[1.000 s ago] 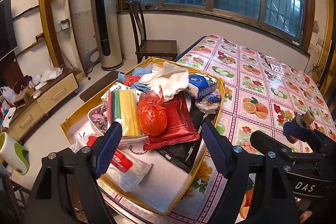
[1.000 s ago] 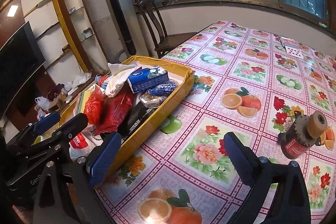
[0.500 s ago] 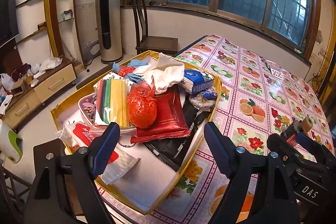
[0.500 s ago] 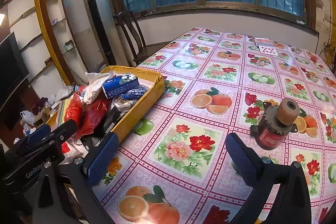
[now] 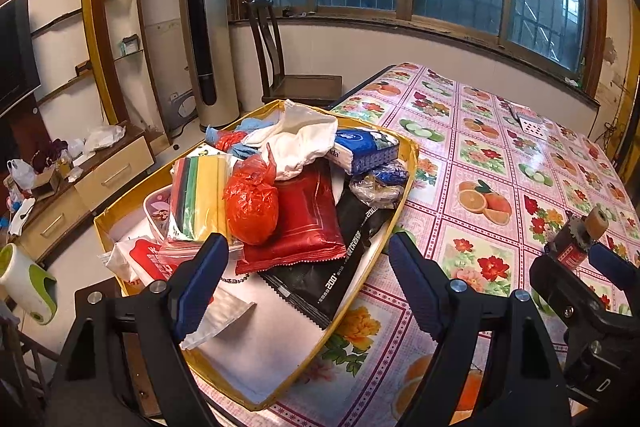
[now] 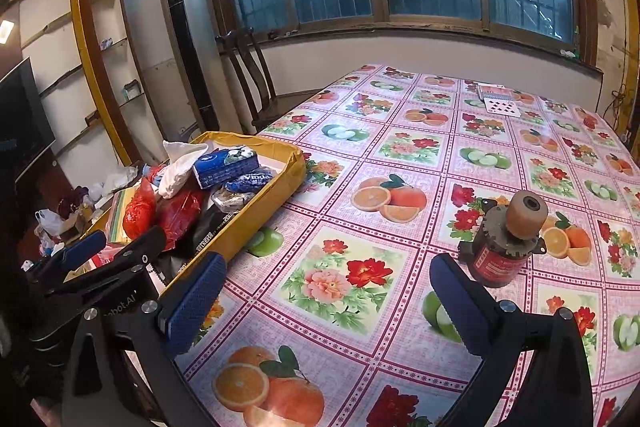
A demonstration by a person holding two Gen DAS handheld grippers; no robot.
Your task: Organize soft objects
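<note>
Both claws gape wide and carry nothing. The left claw (image 5: 308, 279) hangs over the near end of the yellow box (image 5: 408, 163), where the soft things lie heaped: a red plastic bag (image 5: 250, 205), a white cloth (image 5: 304, 139), a blue tissue pack (image 5: 366, 149). The right claw (image 6: 326, 303) hovers over the tabletop (image 6: 400, 155) beside the box.

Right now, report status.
Left gripper open, empty, over yellow cardboard box of soft packets. Right gripper open above floral tablecloth. Red cylindrical motor nearby.

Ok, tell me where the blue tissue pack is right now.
In the left wrist view the blue tissue pack lies at the far right of the yellow box, beside the white cloth and above a clear-wrapped bundle.
</note>
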